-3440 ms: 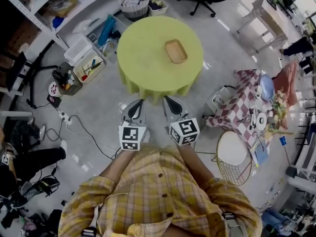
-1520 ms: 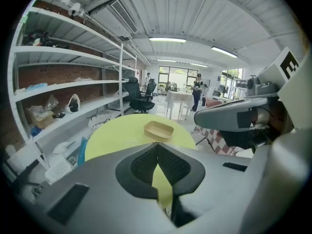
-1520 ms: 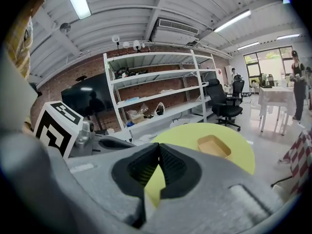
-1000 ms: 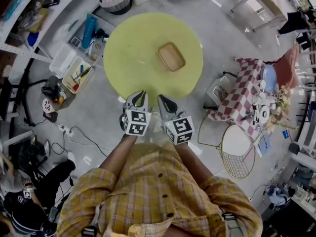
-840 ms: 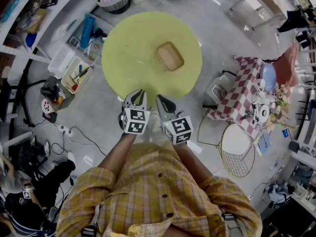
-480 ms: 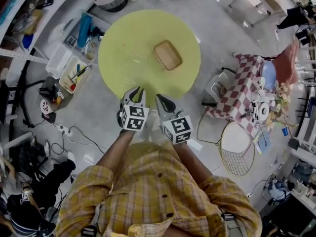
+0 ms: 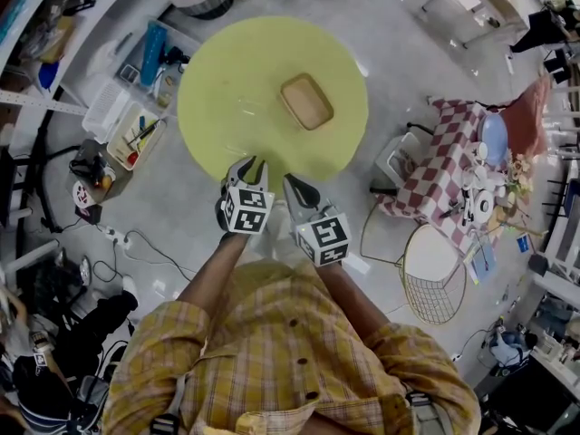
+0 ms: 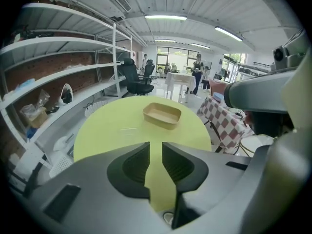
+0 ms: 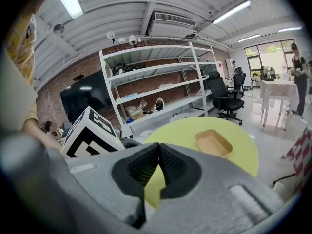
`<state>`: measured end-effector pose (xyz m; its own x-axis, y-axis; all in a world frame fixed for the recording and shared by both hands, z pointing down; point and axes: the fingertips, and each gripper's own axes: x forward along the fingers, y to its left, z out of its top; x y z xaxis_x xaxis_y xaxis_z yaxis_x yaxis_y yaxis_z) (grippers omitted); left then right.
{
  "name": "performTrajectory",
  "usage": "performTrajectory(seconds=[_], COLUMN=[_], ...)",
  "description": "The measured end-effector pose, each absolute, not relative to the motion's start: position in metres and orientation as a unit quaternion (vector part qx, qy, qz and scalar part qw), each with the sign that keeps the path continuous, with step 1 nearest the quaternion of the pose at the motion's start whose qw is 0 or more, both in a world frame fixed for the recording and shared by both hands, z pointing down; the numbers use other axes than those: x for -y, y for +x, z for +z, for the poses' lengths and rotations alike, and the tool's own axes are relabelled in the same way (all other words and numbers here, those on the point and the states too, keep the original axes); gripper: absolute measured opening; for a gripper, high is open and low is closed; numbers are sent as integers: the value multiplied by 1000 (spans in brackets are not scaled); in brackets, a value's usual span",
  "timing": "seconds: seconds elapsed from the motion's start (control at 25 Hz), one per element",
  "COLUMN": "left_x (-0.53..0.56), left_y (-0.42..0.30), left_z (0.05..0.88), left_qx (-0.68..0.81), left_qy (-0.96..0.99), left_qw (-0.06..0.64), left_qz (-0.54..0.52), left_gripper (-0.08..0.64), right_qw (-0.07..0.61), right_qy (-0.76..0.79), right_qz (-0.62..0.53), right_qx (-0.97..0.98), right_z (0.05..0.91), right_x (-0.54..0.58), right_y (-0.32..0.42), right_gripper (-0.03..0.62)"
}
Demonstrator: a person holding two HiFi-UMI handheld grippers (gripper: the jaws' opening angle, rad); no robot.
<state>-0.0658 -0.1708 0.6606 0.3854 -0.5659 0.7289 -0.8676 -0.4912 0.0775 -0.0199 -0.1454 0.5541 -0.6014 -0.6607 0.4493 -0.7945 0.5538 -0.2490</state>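
A round yellow-green table (image 7: pixel 237 71) carries a shallow tan tray (image 7: pixel 306 101), and nothing shows inside the tray. Both grippers hang in the air just short of the table's near edge, side by side. My left gripper (image 7: pixel 246 162) is open by a narrow gap with nothing in it. Its view shows the gap (image 8: pixel 156 146), with the tray (image 8: pixel 162 115) and a faint clear flat thing (image 8: pixel 127 129) beyond on the table (image 8: pixel 105 128). My right gripper (image 7: pixel 292 184) is shut on nothing. The right gripper (image 9: pixel 158 147) points toward the tray (image 9: pixel 213 143). Beside it is the left gripper's marker cube (image 9: pixel 92 133).
White shelving (image 7: pixel 54 7) with bins and boxes (image 7: pixel 136 134) lines the left. A checkered-cloth table (image 7: pixel 458 184) and a round wire basket (image 7: pixel 430 288) stand at the right. Cables (image 7: pixel 145 234) lie on the floor. An office chair (image 8: pixel 136 79) and a person (image 8: pixel 198 74) are far behind the table.
My left gripper's jaws have parted from shut to a narrow gap. Both grippers have come closer to the table's near edge. The right gripper stays shut.
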Motion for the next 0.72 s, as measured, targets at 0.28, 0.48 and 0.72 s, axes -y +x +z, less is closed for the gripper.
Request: performTrajectory(seconds=[0.28,0.48,0.72], left_x=[181,186,190], left_y=[-67,-68,-68], left_z=[675,686,699], left_qx=[448,447,441], left_qy=[792,788,784], left_qw=[242,246,247], left_qz=[337,346,359], left_gripper=[60,60,60], right_qw=[163,165,169], right_qy=[419,419,422], right_qz=[219,221,224], right_qx=[866,865,862], right_z=[559,562,565], right_x=[149,152,155], right_y=[-20,-18,-17], right_gripper=[-3,-3,-3])
